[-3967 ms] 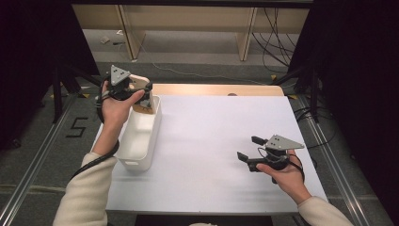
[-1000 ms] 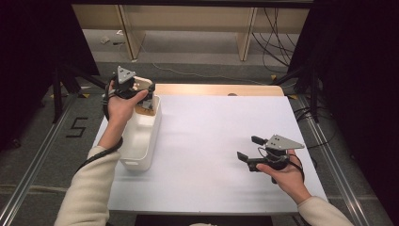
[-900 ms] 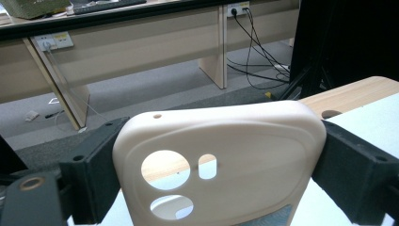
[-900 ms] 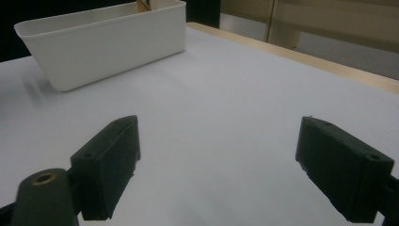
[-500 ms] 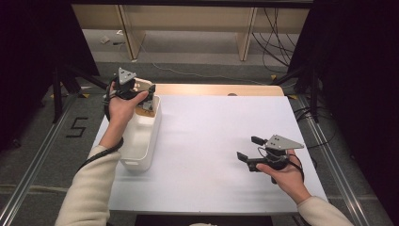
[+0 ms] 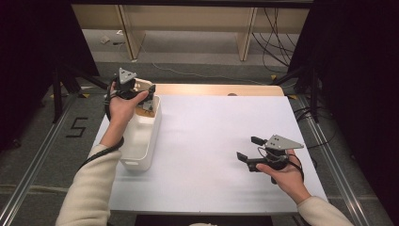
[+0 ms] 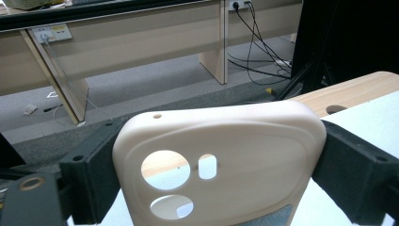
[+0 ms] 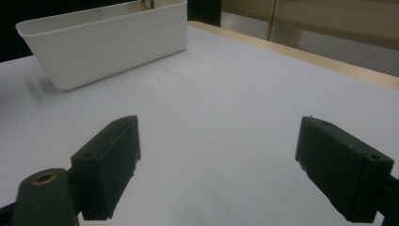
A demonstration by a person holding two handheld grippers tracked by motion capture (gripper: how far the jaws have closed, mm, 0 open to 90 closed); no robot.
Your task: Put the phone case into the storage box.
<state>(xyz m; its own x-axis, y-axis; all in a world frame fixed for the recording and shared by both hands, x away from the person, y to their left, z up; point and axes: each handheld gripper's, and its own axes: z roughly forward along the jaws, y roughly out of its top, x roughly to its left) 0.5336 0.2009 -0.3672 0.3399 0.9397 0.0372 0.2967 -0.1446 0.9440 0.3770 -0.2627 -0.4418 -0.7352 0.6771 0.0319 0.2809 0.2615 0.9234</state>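
Two grippers are at work, and only one carries anything. The left gripper (image 6: 141, 96) has its jaws clamped on a cream phone case (image 7: 221, 165), pinching it across its width, one black jaw against each long edge. In the left gripper view the case stands between those jaws with its back toward the camera, its camera cut-outs low and to the left, and its long axis running out ahead of the gripper along the line of the jaws. From the high view, this gripper is held over the far end of the white bin (image 6: 141, 141), which sits at the left edge of the white surface (image 6: 211, 136); the case hangs just above the bin's rim, and whether it touches anything inside cannot be told.

The right gripper (image 6: 248, 148) rests low near the right edge of the surface, its jaws wide apart with nothing between them, pointing across toward the bin, which lies well apart from it.

The relation that matters is plain: the case is already in the left gripper, directly above the bin's far end, so the left hand is by far the nearer one. Whichever way the case goes next, the move likely belongs to that hand, with the case's length kept in line with the bin's own long axis.
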